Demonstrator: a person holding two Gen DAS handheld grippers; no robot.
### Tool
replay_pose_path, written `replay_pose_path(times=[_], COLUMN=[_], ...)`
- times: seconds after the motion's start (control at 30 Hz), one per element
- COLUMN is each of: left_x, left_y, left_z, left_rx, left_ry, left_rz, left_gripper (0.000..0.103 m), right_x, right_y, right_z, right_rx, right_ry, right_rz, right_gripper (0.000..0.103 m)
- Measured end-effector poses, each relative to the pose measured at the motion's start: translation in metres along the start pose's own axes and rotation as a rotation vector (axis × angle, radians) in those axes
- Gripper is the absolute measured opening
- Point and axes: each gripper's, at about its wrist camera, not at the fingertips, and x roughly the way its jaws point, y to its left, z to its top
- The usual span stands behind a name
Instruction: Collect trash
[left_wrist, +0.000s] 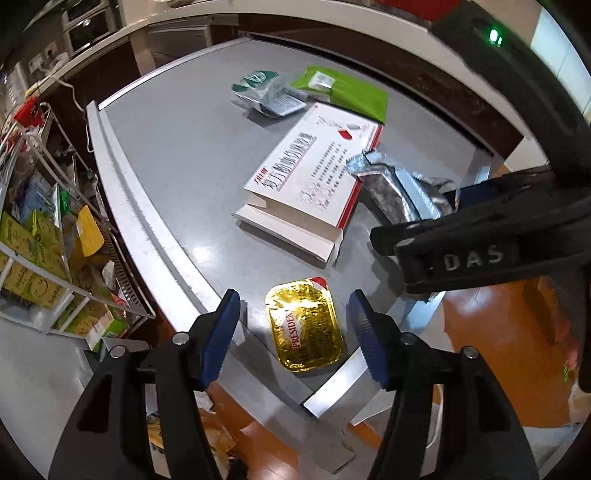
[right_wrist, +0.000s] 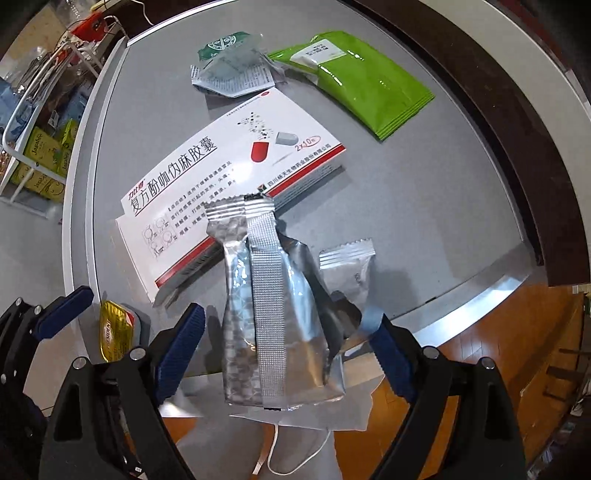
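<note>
A gold foil butter packet (left_wrist: 304, 325) lies flat on the grey table (left_wrist: 177, 147) near its front corner. My left gripper (left_wrist: 293, 293) hangs over it, open, one blue pad on each side and neither touching. A crumpled silver foil wrapper (right_wrist: 273, 314) sits at the table's front edge, partly on a white and red medicine box (right_wrist: 229, 166). My right gripper (right_wrist: 288, 314) points down around the wrapper with its jaws wide. The left pad stands clear of the foil and the right pad is close to a crumpled fold. The gold packet (right_wrist: 114, 332) also shows at lower left.
A green pouch (right_wrist: 362, 88) and a crumpled green and white sachet (right_wrist: 232, 66) lie at the far side. A small silver sachet (right_wrist: 347, 266) lies right of the wrapper. A wire rack of boxes (left_wrist: 44, 240) stands left of the table. Wooden floor (left_wrist: 498, 350) lies beyond the edge.
</note>
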Motion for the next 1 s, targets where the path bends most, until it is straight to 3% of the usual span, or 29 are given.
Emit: replay_pose_path(times=[0.17, 0.2, 0.23, 0.3, 0.7, 1.0], left_x=[0.006, 0.005, 0.004, 0.003, -0.031, -0.084], left_y=[-0.002, -0.001, 0.0, 0.001, 0.008, 0.002], left_z=[-0.003, -0.002, -0.002, -0.001, 0.011, 0.026], left_rx=[0.003, -0.002, -0.007, -0.02, -0.104, -0.162], left_ry=[0.011, 0.007, 0.003, 0.005, -0.101, -0.241], left_rz=[-0.003, -0.008, -0.014, -0.025, -0.023, 0.001], left_gripper=[0.06, 0.047, 0.04, 0.038, 0.037, 0.037], right_x=[-0.008, -0.008, -0.01, -0.011, -0.037, -0.099], right_y=[-0.011, -0.014, -0.016, -0.02, -0.035, -0.05], right_z=[0.001, 0.002, 0.004, 0.007, 0.01, 0.008], right_rx=[-0.034, -0.032, -0.028, -0.026, -0.043, -0.073], right_ry=[-0.025, -0.024, -0.023, -0.019, -0.08, -0.215], right_rz=[0.017, 0.024, 0.043, 0.07, 0.145, 0.234], right_gripper=[0.057, 0.054, 0.049, 0.046, 0.044, 0.044])
